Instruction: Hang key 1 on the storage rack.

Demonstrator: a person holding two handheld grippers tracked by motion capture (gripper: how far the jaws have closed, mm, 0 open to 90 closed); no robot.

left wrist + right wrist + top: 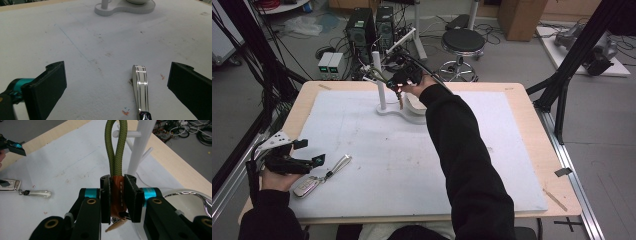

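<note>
Two tongs (117,195), probably keychain (118,195) clamped.

A round black stool (462,41) stands on the floor beyond the bench (532,130). Two dark computer towers (371,27) sit left of it among tangled cables, with a cardboard box (522,17) farther right.

The high view looks forward and down over the whole desk (532,150) from above the person's side. The left gripper view sits low and close to the white mat, facing across it toward the white stand (120,8) at the far end. The right gripper view looks along its jaws from very near, beside that same stand (142,147). All three share the key fob (307,186) area or stand.
</note>
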